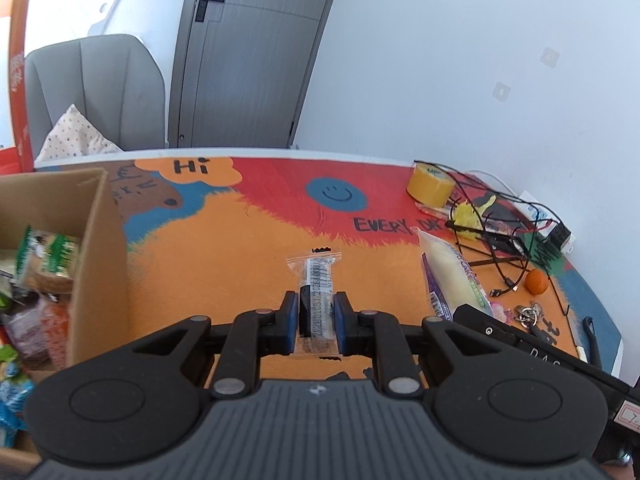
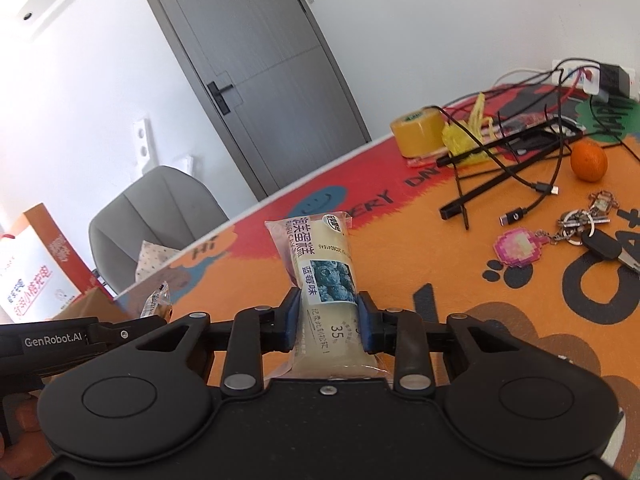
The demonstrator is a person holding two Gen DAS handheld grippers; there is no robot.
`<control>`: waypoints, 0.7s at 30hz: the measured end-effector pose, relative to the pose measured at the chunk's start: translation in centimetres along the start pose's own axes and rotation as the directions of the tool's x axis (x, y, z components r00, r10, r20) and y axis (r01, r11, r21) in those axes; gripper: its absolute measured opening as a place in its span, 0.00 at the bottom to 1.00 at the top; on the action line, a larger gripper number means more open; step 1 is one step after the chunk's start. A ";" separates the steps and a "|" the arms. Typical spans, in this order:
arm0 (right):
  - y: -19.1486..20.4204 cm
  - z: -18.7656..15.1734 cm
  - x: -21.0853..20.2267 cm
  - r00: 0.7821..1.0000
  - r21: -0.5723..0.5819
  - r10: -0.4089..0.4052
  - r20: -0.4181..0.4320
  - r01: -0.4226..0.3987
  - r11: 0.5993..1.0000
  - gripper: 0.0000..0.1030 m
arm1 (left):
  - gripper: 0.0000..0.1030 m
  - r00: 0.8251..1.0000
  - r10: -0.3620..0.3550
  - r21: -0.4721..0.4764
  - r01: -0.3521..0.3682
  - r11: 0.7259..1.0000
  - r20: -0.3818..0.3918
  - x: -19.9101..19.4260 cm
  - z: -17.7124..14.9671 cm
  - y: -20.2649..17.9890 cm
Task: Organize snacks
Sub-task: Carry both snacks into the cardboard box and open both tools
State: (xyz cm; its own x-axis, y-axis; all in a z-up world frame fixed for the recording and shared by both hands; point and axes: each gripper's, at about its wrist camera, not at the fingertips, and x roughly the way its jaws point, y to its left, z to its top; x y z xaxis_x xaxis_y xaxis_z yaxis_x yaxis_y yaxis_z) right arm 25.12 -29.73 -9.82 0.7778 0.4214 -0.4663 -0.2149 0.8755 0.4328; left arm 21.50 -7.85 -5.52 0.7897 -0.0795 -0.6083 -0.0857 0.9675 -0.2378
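Printed table mat [image 1: 248, 248]: tape roll [image 1: 431, 184], orange [image 1: 536, 282], keys [image 2: 580, 222].

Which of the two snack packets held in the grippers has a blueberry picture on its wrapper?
The cream cake roll in the right gripper. The left gripper holds a clear packet showing a dark snack and a barcode, no fruit picture.

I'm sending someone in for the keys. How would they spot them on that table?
Start at the orange patterned table mat and go to the cluttered end with the black cables. The keys lie just in front of the small orange fruit, joined to a pink pixel-style charm, the only metal bunch there.
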 end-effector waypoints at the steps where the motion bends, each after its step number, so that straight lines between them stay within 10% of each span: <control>1: 0.3 0.0 -0.2 1.000 -0.003 0.004 0.004 -0.004 1.000 0.29 | 0.17 1.000 0.001 -0.001 -0.001 1.000 0.007 -0.4 0.0 0.1; 21: 6.7 -0.6 -2.5 0.995 -0.066 0.094 0.038 -0.092 0.994 0.29 | 0.17 0.990 0.056 -0.064 -0.048 0.997 0.129 -7.8 0.3 4.8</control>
State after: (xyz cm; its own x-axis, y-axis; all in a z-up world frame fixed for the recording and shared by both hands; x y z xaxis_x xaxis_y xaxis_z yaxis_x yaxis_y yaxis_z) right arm 21.38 -24.80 -6.18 0.7760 0.4926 -0.3939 -0.3235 0.8469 0.4219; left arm 15.16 -2.51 -1.69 0.8553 0.0068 -0.5180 -0.1626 0.9529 -0.2560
